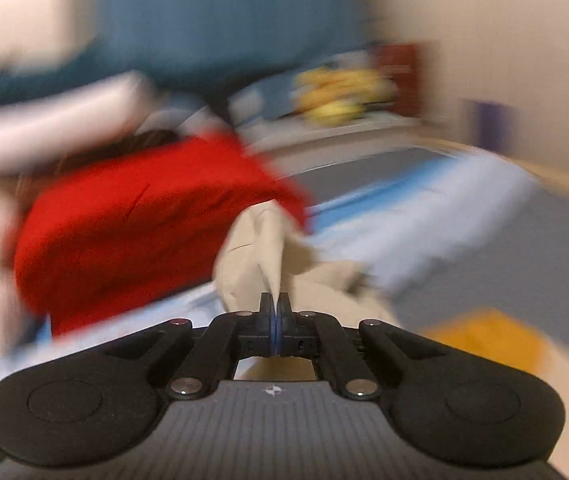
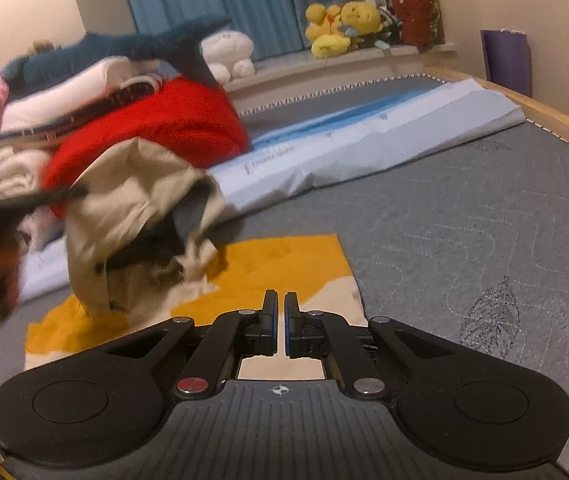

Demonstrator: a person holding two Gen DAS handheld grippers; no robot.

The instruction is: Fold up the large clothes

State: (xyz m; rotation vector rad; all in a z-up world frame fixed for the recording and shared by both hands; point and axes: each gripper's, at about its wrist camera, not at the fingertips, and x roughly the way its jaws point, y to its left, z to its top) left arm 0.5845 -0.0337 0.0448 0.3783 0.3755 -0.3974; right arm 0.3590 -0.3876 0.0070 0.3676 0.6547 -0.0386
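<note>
- The beige garment [image 2: 132, 216] hangs in the air over the near left part of the bed, above a yellow-and-cream cloth [image 2: 284, 264] spread flat on the grey mattress [image 2: 464, 220].
- The left gripper [image 1: 274, 300] has its fingers pressed fully together on a pinch of the beige fabric, which rises out of them in a thin ridge.
- The right gripper [image 2: 280, 308] is nearly closed, with only a slim gap between its blue pads, and nothing is in them; it hovers over the near edge of the flat cloth.
- The garment looks light and very limp: it sags, bunches and drapes from the single held point, so one grip alone will not spread it.
- It seems to be a thin woven cloth, unlikely to slip from a firm pinch, and not fragile.
- A good second hold, to my eye, is a hem or corner well apart from the left pinch, so the cloth can be drawn flat between both hands.
- Behind it a red garment [image 2: 172, 128] lies on a heap of clothes [image 2: 64, 88]; the dangling folds could drag across it.
</note>
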